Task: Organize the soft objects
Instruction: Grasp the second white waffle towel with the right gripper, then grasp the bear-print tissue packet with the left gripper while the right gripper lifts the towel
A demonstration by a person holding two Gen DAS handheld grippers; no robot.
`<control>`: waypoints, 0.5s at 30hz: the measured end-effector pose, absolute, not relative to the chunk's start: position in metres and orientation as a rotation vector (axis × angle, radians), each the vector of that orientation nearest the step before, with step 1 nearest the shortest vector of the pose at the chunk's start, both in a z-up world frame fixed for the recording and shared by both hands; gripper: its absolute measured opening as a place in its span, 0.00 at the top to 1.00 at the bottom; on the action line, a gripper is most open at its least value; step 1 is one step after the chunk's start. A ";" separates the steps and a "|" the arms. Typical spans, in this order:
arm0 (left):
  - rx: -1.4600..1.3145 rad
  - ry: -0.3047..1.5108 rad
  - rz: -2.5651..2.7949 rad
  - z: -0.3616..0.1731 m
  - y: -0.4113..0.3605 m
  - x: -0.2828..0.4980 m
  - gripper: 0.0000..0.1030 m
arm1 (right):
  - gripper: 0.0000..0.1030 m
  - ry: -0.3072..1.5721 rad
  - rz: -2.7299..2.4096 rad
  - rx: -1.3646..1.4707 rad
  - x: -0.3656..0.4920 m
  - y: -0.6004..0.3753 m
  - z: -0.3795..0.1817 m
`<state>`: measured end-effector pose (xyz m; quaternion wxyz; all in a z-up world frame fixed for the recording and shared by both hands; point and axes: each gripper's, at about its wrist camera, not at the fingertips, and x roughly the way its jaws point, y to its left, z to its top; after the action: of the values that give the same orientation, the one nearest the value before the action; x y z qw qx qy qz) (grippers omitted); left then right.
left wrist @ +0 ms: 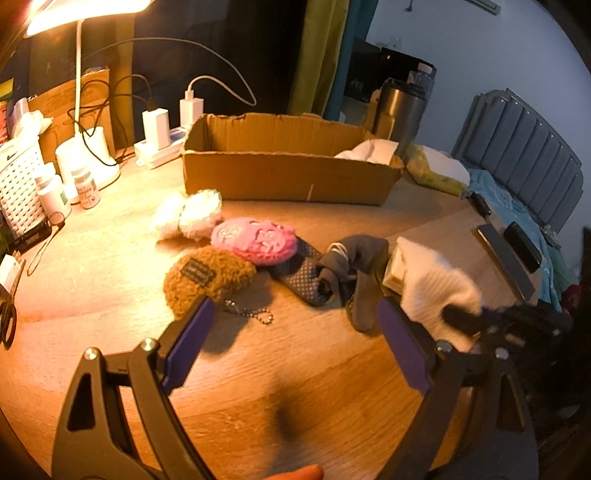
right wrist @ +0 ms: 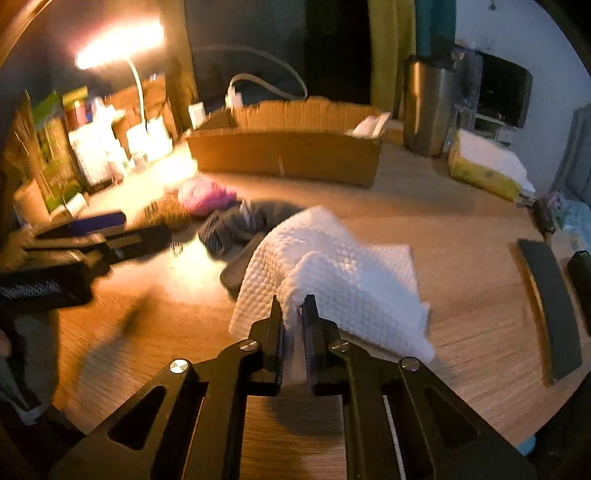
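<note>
My right gripper (right wrist: 293,304) is shut on a white waffle-textured cloth (right wrist: 332,273) and holds its edge just above the wooden table; the cloth also shows in the left wrist view (left wrist: 432,284). My left gripper (left wrist: 295,310) is open and empty above the table, in front of a row of soft things: a brown fuzzy pouch (left wrist: 207,277), a pink knitted piece (left wrist: 255,240), a white fluffy piece (left wrist: 188,214) and grey socks (left wrist: 343,269). An open cardboard box (left wrist: 288,177) stands behind them, with something white in its right end.
A lit desk lamp (left wrist: 81,11), chargers and a power strip (left wrist: 159,144), bottles (left wrist: 85,188) and a white basket (left wrist: 18,184) crowd the back left. A steel tumbler (left wrist: 402,107) and tissue pack (left wrist: 436,170) stand right of the box. Dark flat items (right wrist: 550,306) lie at the right edge.
</note>
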<state>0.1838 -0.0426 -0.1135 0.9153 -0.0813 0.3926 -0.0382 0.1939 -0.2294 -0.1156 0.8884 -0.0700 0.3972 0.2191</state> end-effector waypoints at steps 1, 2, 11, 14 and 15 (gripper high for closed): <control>-0.165 0.810 -0.078 -0.113 -0.045 0.186 0.12 | 0.90 0.810 0.451 -0.134 0.195 -0.235 -0.111; -0.160 0.812 -0.077 -0.113 -0.048 0.188 0.12 | 0.90 0.798 0.443 -0.125 0.197 -0.240 -0.107; -0.109 0.834 -0.074 -0.118 -0.071 0.208 0.12 | 0.90 0.781 0.370 -0.075 0.226 -0.284 -0.101; -0.095 0.845 -0.068 -0.121 -0.078 0.217 0.12 | 0.90 0.787 0.359 -0.084 0.238 -0.290 -0.103; -0.093 0.847 -0.068 -0.122 -0.080 0.219 0.12 | 0.90 0.789 0.356 -0.085 0.243 -0.291 -0.104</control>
<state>0.2194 -0.0800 -0.1221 0.9100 -0.0449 0.4109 -0.0332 0.2425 -0.2910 -0.1040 0.9070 -0.0413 0.3819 0.1726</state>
